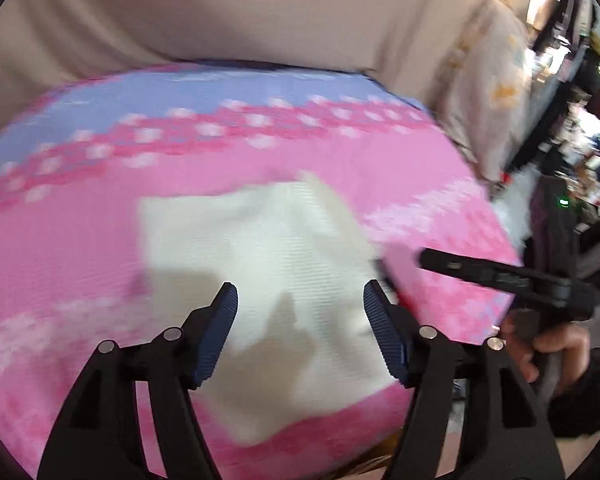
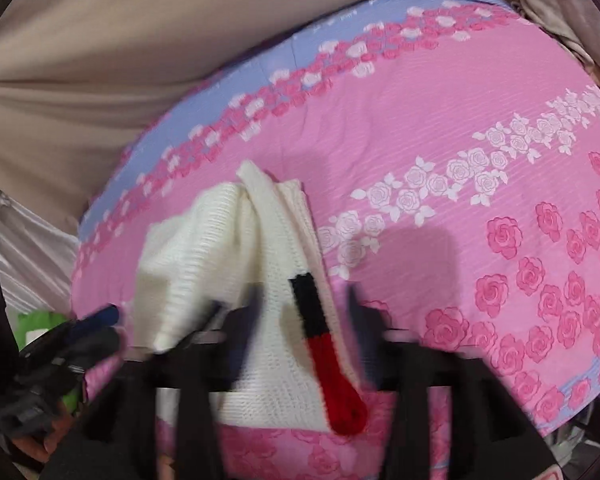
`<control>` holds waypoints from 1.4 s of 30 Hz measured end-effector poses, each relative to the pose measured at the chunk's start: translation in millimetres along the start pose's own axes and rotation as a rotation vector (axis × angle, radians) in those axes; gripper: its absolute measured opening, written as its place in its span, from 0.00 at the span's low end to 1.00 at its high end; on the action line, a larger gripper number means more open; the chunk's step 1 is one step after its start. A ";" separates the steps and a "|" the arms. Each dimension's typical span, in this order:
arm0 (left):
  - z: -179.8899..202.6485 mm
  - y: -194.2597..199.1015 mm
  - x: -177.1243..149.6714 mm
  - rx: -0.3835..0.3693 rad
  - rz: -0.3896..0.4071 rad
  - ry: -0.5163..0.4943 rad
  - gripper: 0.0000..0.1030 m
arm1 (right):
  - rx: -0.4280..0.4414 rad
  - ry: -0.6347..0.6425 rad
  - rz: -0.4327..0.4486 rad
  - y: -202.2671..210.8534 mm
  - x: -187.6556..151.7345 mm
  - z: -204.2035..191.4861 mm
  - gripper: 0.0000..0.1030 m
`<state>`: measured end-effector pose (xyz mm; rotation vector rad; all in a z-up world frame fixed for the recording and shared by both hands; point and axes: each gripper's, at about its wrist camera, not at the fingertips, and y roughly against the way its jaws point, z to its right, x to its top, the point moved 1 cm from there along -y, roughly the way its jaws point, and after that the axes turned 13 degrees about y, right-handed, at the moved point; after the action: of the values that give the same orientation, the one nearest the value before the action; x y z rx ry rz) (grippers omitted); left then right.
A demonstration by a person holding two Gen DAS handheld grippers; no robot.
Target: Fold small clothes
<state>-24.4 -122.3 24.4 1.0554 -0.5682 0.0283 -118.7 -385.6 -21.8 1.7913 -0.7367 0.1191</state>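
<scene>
A white knitted garment (image 1: 260, 248) lies partly folded on a pink rose-print bed cover (image 1: 420, 200). My left gripper (image 1: 300, 292) hovers over the garment's near part, open, with nothing between its blue pads. In the right wrist view the garment (image 2: 220, 240) shows a sleeve laid over it, ending in a black and red cuff (image 2: 324, 356). My right gripper (image 2: 304, 308) is blurred, and its fingers stand apart on either side of the cuff, open. The right gripper (image 1: 404, 264) also shows at the garment's right edge, and the left gripper (image 2: 100, 316) shows at the far left.
Beige fabric (image 1: 220, 12) rises behind the bed cover (image 2: 420, 120). A pale patterned cloth (image 1: 488, 92) and a cluttered room lie off the right edge. A hand (image 1: 552, 344) holds the right gripper. Something green (image 2: 36, 328) sits below the bed's left edge.
</scene>
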 end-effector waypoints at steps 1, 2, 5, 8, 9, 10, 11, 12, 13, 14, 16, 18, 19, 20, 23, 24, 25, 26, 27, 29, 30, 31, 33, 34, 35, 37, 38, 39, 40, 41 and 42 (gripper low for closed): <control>-13.1 1.6 0.7 0.034 -0.001 0.021 0.62 | 0.024 -0.005 0.002 -0.1 -1.7 -6.0 0.60; -26.0 2.8 1.0 0.065 -0.004 0.048 0.62 | 0.063 -0.011 -0.006 -4.9 -5.5 -11.9 0.61; -61.3 4.4 -5.7 0.135 -0.024 0.140 0.62 | 0.159 -0.018 -0.049 -23.5 -4.3 -24.8 0.68; -71.8 1.6 -12.3 0.159 -0.031 0.190 0.62 | 0.113 0.047 -0.162 -60.3 -3.4 -47.0 0.68; -73.0 2.1 -14.0 0.162 -0.025 0.199 0.62 | 0.097 0.071 -0.188 -68.2 -3.6 -52.8 0.68; -73.0 5.5 -17.1 0.168 -0.018 0.207 0.62 | 0.073 0.107 -0.208 -76.3 -3.0 -59.8 0.60; -72.3 6.5 -18.2 0.167 -0.016 0.206 0.62 | 0.060 0.142 -0.217 -81.5 -2.9 -65.7 0.44; -70.5 7.9 -19.7 0.167 -0.011 0.201 0.62 | 0.058 0.185 -0.236 -85.4 -1.8 -73.5 0.23; -67.2 13.6 -22.3 0.161 0.002 0.186 0.62 | 0.066 0.216 -0.231 -80.7 3.1 -83.1 0.20; -63.9 16.8 -23.5 0.145 0.009 0.170 0.62 | 0.106 0.218 -0.197 -71.1 7.4 -88.5 0.19; -54.0 16.8 -28.7 0.090 -0.021 0.126 0.68 | 0.245 0.200 -0.076 -35.0 24.1 -97.0 0.17; -42.5 2.3 -37.2 0.050 -0.107 0.050 0.71 | 0.287 0.173 -0.009 -13.6 33.5 -90.0 0.17; -37.6 -3.5 -41.8 0.054 -0.123 0.021 0.71 | 0.266 0.150 -0.010 -14.6 34.4 -77.2 0.17; -32.2 -11.3 -47.7 0.051 -0.148 -0.013 0.71 | 0.198 0.151 -0.039 -25.7 31.5 -63.5 0.17; -21.3 -29.4 -59.3 0.057 -0.223 -0.068 0.71 | -0.017 0.183 -0.228 -89.6 2.2 -21.9 0.17; -19.1 -32.7 -62.2 0.043 -0.239 -0.075 0.71 | 0.040 0.126 -0.186 -83.8 0.7 -16.3 0.19; -17.2 -35.6 -65.1 0.027 -0.255 -0.078 0.71 | 0.073 0.099 -0.173 -75.1 3.5 -16.1 0.22; -14.8 -38.8 -69.0 0.011 -0.273 -0.083 0.72 | 0.091 0.087 -0.148 -63.4 6.2 -17.9 0.26; -12.3 -42.3 -72.9 0.003 -0.286 -0.088 0.72 | 0.096 0.083 -0.114 -51.1 8.4 -20.9 0.27; -7.5 -50.6 -84.7 0.008 -0.313 -0.106 0.72 | 0.096 0.109 -0.086 -30.0 8.4 -28.3 0.28; -5.8 -52.8 -89.2 0.014 -0.316 -0.111 0.72 | 0.096 0.125 -0.096 -25.1 6.9 -31.2 0.32; -5.1 -57.7 -95.2 0.020 -0.322 -0.111 0.72 | 0.091 0.140 -0.116 -22.1 2.7 -32.2 0.37; -7.8 -69.1 -104.9 0.040 -0.332 -0.096 0.72 | 0.086 0.167 -0.164 -22.5 -9.0 -34.0 0.42; -9.1 -73.1 -107.3 0.055 -0.325 -0.088 0.72 | 0.082 0.182 -0.198 -25.8 -17.3 -34.9 0.42; -11.0 -77.5 -109.0 0.076 -0.317 -0.081 0.69 | 0.087 0.194 -0.217 -29.3 -24.0 -37.6 0.43; -16.3 -84.2 -111.2 0.129 -0.297 -0.058 0.44 | 0.102 0.224 -0.252 -42.7 -33.4 -44.2 0.41; -20.3 -85.0 -110.3 0.146 -0.290 -0.037 0.37 | 0.099 0.243 -0.267 -48.1 -37.5 -44.4 0.33; -28.4 -84.0 -108.1 0.151 -0.284 0.013 0.25 | 0.100 0.265 -0.273 -51.4 -40.4 -45.5 0.07; -36.7 -80.6 -106.5 0.144 -0.276 0.068 0.22 | 0.099 0.278 -0.287 -53.1 -39.7 -46.7 0.08; -44.1 -77.6 -105.7 0.137 -0.269 0.117 0.21 | 0.106 0.273 -0.281 -49.3 -37.2 -47.5 0.07; -49.5 -75.6 -105.8 0.130 -0.262 0.152 0.21 | 0.131 0.266 -0.257 -38.8 -34.3 -47.7 0.07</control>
<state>-72.1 -93.8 -103.2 1.2368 -0.2908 -0.0854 -112.2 -322.2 -51.7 1.9318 -0.3117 0.2331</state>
